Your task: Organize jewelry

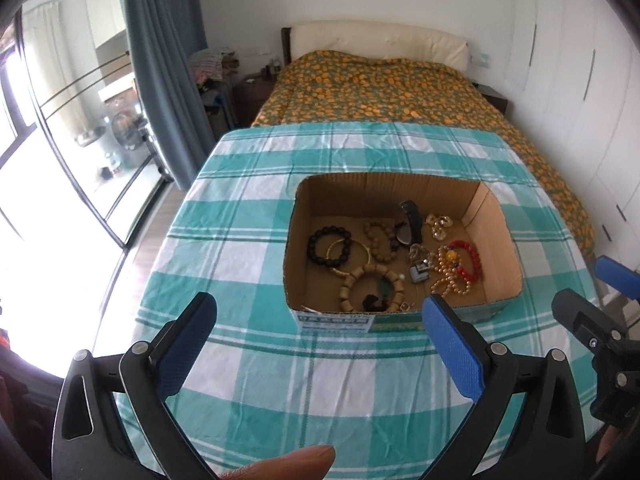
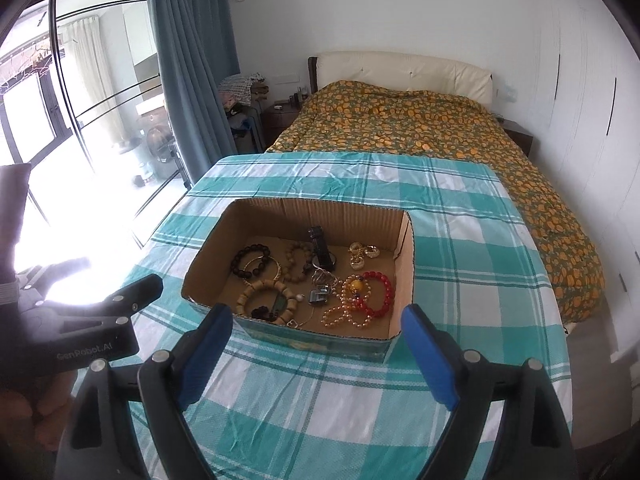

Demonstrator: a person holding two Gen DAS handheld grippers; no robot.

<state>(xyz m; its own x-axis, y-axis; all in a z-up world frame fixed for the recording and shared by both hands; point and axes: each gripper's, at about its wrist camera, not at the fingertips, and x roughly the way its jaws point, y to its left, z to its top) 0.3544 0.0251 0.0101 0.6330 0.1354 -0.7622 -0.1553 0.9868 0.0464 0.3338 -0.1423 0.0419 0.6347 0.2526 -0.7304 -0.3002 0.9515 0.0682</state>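
An open cardboard box (image 1: 496,216) (image 2: 212,256) stands on a table with a teal checked cloth (image 1: 304,384) (image 2: 304,412). It holds jewelry: a dark bead bracelet (image 1: 329,246) (image 2: 251,262), a thin gold bangle (image 1: 362,250), a wooden bead bracelet (image 1: 370,288) (image 2: 266,296), a black watch (image 1: 412,222) (image 2: 320,246), a red bead bracelet (image 1: 468,260) (image 2: 380,294) and pearl-like strands (image 2: 348,312). My left gripper (image 1: 320,320) is open and empty, just before the box's near wall. My right gripper (image 2: 316,328) is open and empty, at the box's near wall.
A bed with an orange patterned cover (image 1: 384,84) (image 2: 420,120) lies beyond the table. A blue curtain (image 1: 164,60) and glass doors (image 2: 48,100) are at the left. White wardrobes (image 1: 580,80) line the right. The other gripper shows at each view's edge (image 1: 596,336) (image 2: 80,324).
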